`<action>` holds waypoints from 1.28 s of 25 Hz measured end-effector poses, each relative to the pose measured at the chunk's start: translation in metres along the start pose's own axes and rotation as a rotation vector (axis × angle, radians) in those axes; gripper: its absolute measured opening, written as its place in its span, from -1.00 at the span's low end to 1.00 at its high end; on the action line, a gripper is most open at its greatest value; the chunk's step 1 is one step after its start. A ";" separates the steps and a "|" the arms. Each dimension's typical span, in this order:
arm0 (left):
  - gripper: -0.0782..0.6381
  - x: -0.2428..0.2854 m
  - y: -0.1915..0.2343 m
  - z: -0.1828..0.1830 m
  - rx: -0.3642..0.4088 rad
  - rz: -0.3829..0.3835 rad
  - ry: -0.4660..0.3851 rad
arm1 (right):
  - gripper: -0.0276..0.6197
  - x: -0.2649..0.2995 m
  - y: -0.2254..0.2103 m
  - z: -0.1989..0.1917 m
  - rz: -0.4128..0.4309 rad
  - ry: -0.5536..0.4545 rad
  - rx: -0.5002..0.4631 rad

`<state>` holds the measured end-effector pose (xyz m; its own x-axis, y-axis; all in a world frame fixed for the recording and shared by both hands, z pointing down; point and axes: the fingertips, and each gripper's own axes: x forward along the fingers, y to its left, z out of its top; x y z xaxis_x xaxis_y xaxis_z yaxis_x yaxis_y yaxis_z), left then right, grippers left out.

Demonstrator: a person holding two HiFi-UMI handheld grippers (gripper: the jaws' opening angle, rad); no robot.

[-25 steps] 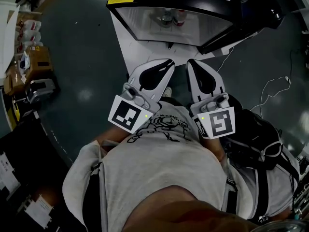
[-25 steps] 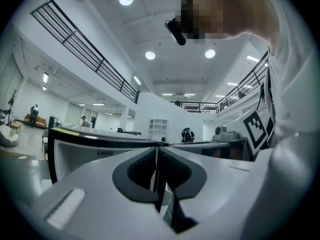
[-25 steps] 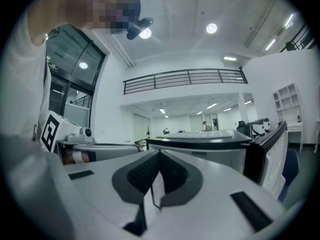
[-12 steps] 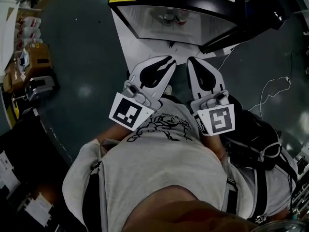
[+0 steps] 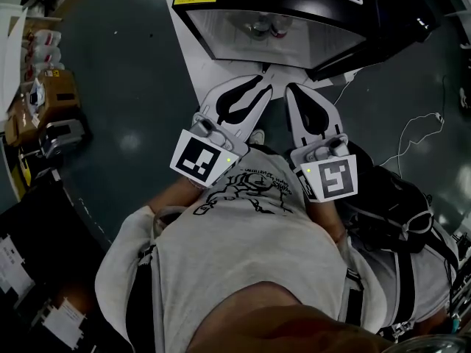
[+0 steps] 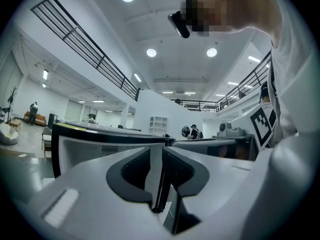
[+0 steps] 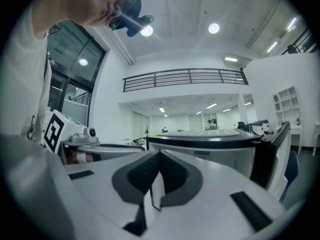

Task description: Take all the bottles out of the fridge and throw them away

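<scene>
The small black fridge (image 5: 221, 46) stands open ahead of me, its door (image 5: 397, 13) swung out to the right. A few bottles (image 5: 266, 28) stand inside at the back. My left gripper (image 5: 263, 76) points level at the fridge mouth, just short of it. Its jaws have just been opening: a narrow gap shows in the left gripper view (image 6: 161, 151), with nothing between the pads. To its right and slightly further back is my right gripper (image 5: 290, 89), shut and empty (image 7: 156, 156). The fridge (image 7: 220, 149) and its door (image 7: 272, 154) show ahead in the right gripper view.
A black bag (image 5: 383, 197) lies on the floor at my right, with a white cable (image 5: 412, 134) trailing beyond it. Boxes and clutter (image 5: 51, 87) line the left edge. Dark floor surrounds the fridge on the left.
My left gripper has moved forward toward the fridge mouth, and its jaws have parted slightly. The right gripper has stayed put.
</scene>
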<state>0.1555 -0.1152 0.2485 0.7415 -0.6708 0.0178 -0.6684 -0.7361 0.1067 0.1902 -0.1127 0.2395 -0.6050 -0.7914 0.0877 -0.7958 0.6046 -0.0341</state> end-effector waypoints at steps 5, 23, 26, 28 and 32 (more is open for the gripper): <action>-0.60 0.000 0.010 -0.008 0.000 0.010 0.001 | -0.89 0.004 0.000 -0.008 -0.006 0.001 0.000; -0.59 0.013 0.040 -0.037 0.040 0.043 0.017 | -0.89 0.020 -0.013 -0.039 -0.045 0.019 -0.041; -0.59 0.016 0.043 -0.042 0.036 0.044 0.023 | -0.89 0.025 -0.016 -0.043 -0.049 0.023 -0.051; -0.59 0.018 0.046 -0.045 0.037 0.044 0.029 | -0.89 0.029 -0.018 -0.045 -0.050 0.027 -0.057; -0.59 0.023 0.052 -0.054 0.033 0.049 0.037 | -0.89 0.036 -0.021 -0.053 -0.057 0.034 -0.064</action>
<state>0.1407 -0.1639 0.3081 0.7088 -0.7029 0.0595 -0.7053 -0.7052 0.0721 0.1864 -0.1488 0.2957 -0.5569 -0.8216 0.1219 -0.8248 0.5643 0.0352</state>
